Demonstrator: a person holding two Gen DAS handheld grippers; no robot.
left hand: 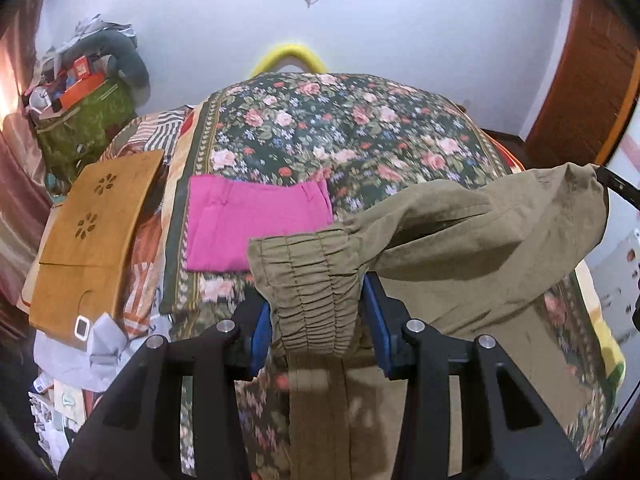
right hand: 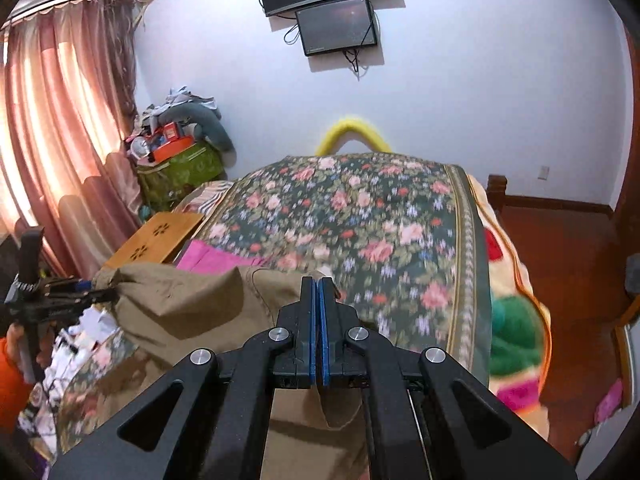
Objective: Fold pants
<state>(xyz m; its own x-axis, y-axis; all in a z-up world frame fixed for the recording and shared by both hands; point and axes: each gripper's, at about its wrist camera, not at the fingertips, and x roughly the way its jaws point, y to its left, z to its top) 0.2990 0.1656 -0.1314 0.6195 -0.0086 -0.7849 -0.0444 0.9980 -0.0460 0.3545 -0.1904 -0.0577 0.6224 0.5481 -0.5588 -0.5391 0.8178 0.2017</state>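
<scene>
Olive pants (left hand: 460, 232) are off the bed, strung by the waistband between both claws, legs hanging down toward the bottom of both frames. Left claw (left hand: 316, 320) is clamped on the gathered elastic section, bunched thick between the blue pads, so the jaws sit partly apart. Right claw (right hand: 319, 284) is clenched tight on the other waistband corner, only a thin fold of cloth showing at its tip.

Waistband's long axis runs claw to claw: in the left view from lower centre up to the right edge, where the right claw's tip pokes in; it sags in the middle, not taut. My read: spreading the hands would flatten it before laying down.

Open floral quilt (right hand: 360, 220) lies straight ahead of both claws, the likely drop zone. Folded pink garment (left hand: 256, 228) sits on the quilt left of centre, just beyond the left claw, so that's the thing to clear. Wooden lap tray (left hand: 96, 236) further left, off the path.
</scene>
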